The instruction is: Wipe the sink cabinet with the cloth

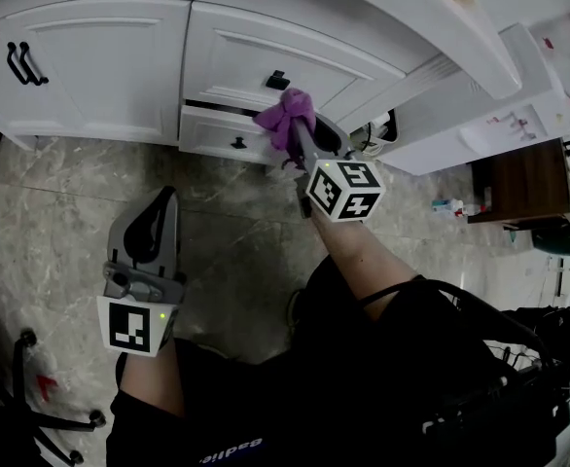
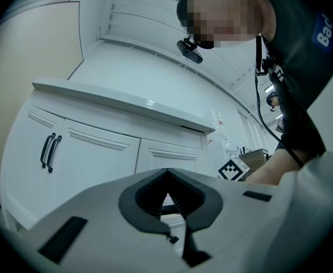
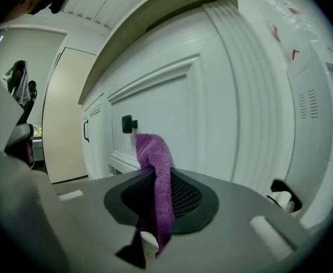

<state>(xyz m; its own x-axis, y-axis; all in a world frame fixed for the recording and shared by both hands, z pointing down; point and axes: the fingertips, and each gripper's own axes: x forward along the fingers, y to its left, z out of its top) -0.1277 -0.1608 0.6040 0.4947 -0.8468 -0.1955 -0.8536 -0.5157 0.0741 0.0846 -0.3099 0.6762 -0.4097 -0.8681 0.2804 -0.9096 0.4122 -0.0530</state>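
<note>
1. Our left gripper (image 1: 165, 198), grey plastic, lies nearest, at 8 o'clock in the head view above the grey marbled floor tiles (image 1: 61, 222). Its jaws meet at the tips with nothing between them. We judge that it is parked low and aside because the wiping needs only one tool.
2. We reach our right gripper (image 1: 294, 136) forward from the centre towards 12 o'clock. Its jaws are clamped on the purple terry cloth (image 1: 285, 113). A bunched tuft stands out past the tips, so soft fabric rather than hard plastic would meet the paint.
3. Across 10 to 1 o'clock runs the white panelled sink cabinet (image 1: 110, 66). The cloth sits at the lower edge of its right-hand door, just below a small square black knob (image 1: 277, 80) and above a shallow white drawer (image 1: 212, 129) that stands slightly ajar. In the right gripper view the tuft (image 3: 154, 152) is close against the door panel, but we cannot tell whether it touches.
4. We judge the wiping to be at or near this door. No view shows how much of the cabinet has already been wiped.
5. A stroke from here should stay flat and light. The knob at 12 o'clock could snag the tuft, and the drawer's protruding lip could catch the jaw tips.
</note>
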